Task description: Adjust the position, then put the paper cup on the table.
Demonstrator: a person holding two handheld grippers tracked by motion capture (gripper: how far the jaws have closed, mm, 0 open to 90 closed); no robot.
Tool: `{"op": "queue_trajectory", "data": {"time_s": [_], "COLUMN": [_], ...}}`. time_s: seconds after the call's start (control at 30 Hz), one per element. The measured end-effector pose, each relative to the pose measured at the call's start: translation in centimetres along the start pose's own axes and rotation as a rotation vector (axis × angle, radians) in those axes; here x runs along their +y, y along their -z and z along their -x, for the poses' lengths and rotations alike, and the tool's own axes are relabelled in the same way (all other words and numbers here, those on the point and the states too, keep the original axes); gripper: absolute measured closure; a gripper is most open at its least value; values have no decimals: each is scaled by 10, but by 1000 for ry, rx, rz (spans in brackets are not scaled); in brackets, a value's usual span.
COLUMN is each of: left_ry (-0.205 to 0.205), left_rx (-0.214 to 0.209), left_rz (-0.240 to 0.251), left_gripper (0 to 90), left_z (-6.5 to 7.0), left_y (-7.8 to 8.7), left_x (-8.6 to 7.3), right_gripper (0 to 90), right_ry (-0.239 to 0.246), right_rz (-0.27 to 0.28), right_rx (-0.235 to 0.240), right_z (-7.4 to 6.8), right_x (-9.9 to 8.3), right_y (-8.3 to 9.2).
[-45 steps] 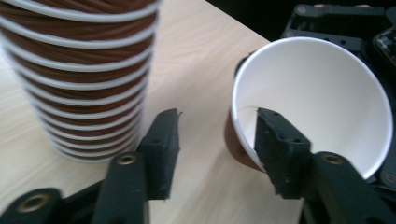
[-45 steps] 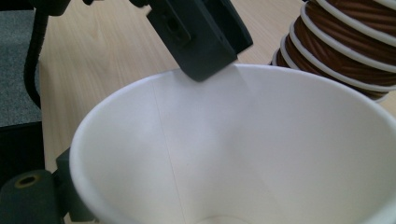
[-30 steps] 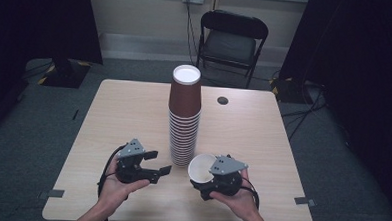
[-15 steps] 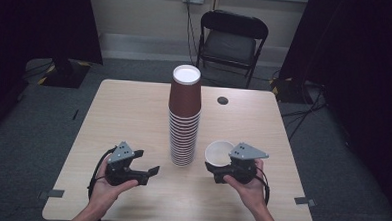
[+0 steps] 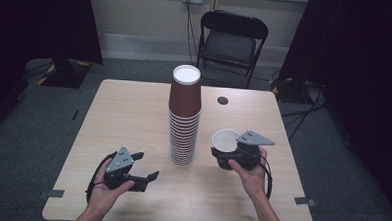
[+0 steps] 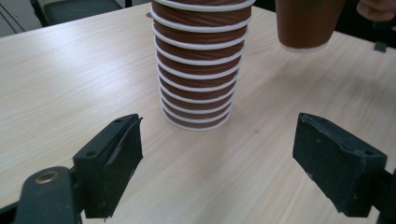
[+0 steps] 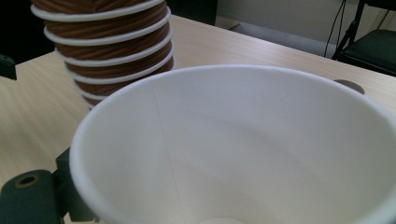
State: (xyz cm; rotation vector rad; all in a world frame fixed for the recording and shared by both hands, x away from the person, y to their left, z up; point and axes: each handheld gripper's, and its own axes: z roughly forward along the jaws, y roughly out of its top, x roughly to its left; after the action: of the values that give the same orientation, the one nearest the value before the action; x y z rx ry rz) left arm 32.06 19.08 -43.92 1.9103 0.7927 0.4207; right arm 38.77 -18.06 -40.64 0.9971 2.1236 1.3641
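Since a second ago, the right tool (image 5: 230, 157) is carrying one loose cup (image 5: 226, 144) away from the stack of cups (image 5: 184, 117), toward the right edge of the tabletop (image 5: 134, 108); it is gripping that cup, mouth up, standing tall; the left tool (image 5: 144, 167) has just been opening its jaws, now wide with nothing between them, near the front left corner; the stack is standing between both tools, middle of the tabletop; one stack, one loose cup, two tools; the right hand is nearer the cup.
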Motion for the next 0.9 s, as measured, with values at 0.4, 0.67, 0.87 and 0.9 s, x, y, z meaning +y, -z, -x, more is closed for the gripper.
{"op": "queue_trajectory", "data": {"time_s": [0.4, 0.67, 0.87, 0.9], "left_ry": [33, 61, 64, 64], "left_rx": [-13, 0, 27, 27], "left_rz": [-12, -14, -27, -27], "left_gripper": [156, 155, 155, 155], "left_z": [-10, -16, -18, -18], "left_y": [0, 2, -1, -1], "left_x": [-5, -7, -6, -6], "right_gripper": [88, 86, 85, 85], "right_ry": [-21, -63, -107, -107], "right_rz": [17, 18, 17, 17], "right_rx": [-47, -64, -61, -61], "right_z": [17, 32, 43, 43], "right_x": [19, 25, 28, 28], "right_y": [-21, -38, -51, -51]}}
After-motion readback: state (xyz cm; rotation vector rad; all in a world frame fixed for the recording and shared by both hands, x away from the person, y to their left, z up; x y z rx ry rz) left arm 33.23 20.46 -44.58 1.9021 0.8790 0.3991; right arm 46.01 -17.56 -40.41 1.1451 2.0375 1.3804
